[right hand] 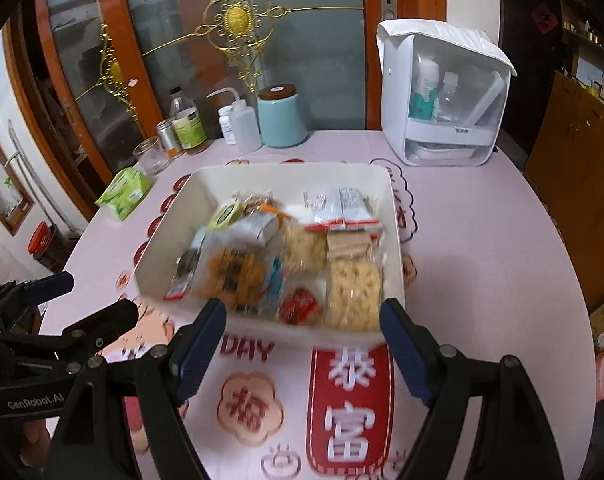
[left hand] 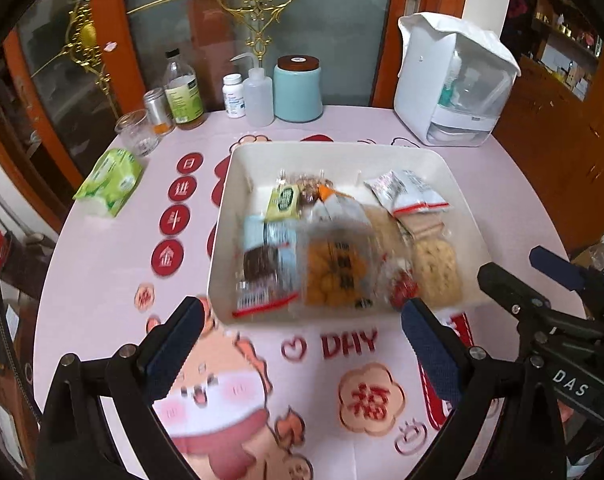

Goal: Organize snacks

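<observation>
Both grippers, left gripper [left hand: 302, 344] and right gripper [right hand: 302, 340], hang spread wide and empty at lower frame. Snack packets [left hand: 333, 248] all lie inside white tray [left hand: 453, 176], centre frame; I cannot judge sorting stage.

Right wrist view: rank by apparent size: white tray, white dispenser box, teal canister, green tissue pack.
1. white tray, though it is nearest the camera, which inflates it
2. white dispenser box
3. teal canister and green tissue pack look about alike; not ranked.
</observation>
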`<state>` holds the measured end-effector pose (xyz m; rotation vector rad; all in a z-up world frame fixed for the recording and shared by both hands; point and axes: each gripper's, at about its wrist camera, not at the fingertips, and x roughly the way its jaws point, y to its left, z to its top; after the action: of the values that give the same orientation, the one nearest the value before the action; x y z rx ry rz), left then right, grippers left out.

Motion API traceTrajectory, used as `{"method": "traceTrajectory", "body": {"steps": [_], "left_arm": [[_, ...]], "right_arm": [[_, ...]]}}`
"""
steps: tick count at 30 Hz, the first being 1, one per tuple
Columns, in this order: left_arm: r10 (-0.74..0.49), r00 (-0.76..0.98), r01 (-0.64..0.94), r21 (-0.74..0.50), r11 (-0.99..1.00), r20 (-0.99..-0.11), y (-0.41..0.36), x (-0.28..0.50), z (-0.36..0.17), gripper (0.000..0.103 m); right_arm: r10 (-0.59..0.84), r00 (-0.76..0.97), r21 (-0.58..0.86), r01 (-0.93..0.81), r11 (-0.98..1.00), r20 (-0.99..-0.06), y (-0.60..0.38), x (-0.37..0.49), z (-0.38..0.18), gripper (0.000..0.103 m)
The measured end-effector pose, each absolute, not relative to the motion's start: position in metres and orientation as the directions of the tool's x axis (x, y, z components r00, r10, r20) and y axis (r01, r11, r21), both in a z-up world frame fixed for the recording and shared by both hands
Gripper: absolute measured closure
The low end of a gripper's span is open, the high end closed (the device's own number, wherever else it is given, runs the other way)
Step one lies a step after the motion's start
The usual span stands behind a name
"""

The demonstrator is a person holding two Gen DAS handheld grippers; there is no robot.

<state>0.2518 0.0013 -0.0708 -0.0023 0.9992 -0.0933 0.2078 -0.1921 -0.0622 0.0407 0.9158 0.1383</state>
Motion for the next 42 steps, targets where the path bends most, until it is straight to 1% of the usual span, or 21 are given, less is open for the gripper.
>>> {"method": "traceTrajectory", "body": {"steps": [5,12,18,24,32,42], "left_arm": [[-0.065,0.538,0.054,-0.043,0.998,-0.841,-0.001,0.201,-0.066,0.004],[-0.025,0.564,0.023,-0.015,1.000,-0.825,-0.005,0.131,-0.051,0.004],[-0.014,0.580,-0.002,-0.018,1.000,-0.814,-0.009,0.088,-0.036,0.004],[0.014,0.585,-0.029,-0.004,1.000,-0.811,-0.013,0.053,-0.027,0.004],[0.034,0.599,-0.047,0.008,0.999,-0.800,-0.014,0.035,-0.021,0.004],[0.012,0.617,-0.032,-0.011,0.999,-0.787,-0.005,0.041,-0.013,0.004]], "right_arm": [[0.146,0.589,0.097,-0.113,0.989,-0.795,-0.196,0.163,-0.059,0.023],[0.191,0.565,0.145,-0.127,0.981,-0.803,-0.203,0.111,-0.052,0.023],[0.203,0.556,0.161,-0.124,0.979,-0.806,-0.206,0.079,-0.044,0.023],[0.189,0.573,0.142,-0.126,0.982,-0.797,-0.208,0.061,-0.035,0.023],[0.190,0.593,0.162,-0.101,0.982,-0.782,-0.209,0.052,-0.029,0.023],[0.128,0.627,0.120,-0.056,0.991,-0.768,-0.201,0.050,-0.015,0.023]]}}
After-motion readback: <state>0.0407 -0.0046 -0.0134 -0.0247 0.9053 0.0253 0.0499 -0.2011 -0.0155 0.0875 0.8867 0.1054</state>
